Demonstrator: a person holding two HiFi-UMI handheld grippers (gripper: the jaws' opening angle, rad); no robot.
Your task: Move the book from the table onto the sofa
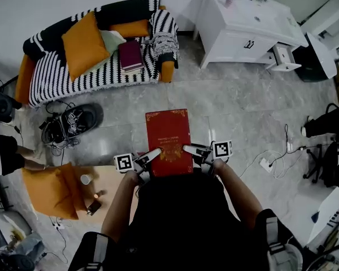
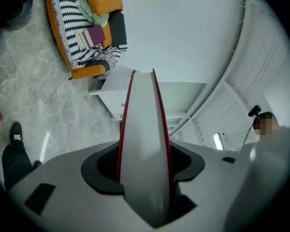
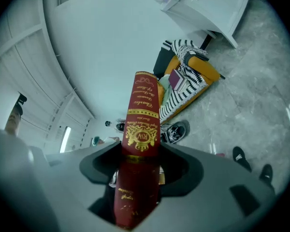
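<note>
Red book (image 1: pixel 168 141) is clamped at 2 edges: left gripper (image 1: pixel 154 154) on pages, right gripper (image 1: pixel 190 149) on spine; likely for level carry to sofa (image 1: pixel 56 81).

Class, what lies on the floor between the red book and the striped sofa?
Nothing: bare tiled floor separates red book from sofa, per head view.

White cabinet (image 1: pixel 248 30) stands well ahead and right of the fingers (image 1: pixel 152 154). Left of them, dark shoes (image 1: pixel 82 118) sit among tangled cables (image 1: pixel 56 133). Farther left: 1 cup (image 1: pixel 86 179), 1 orange cushion (image 1: pixel 51 191). Power strip (image 1: pixel 265 164) lies off right.
</note>
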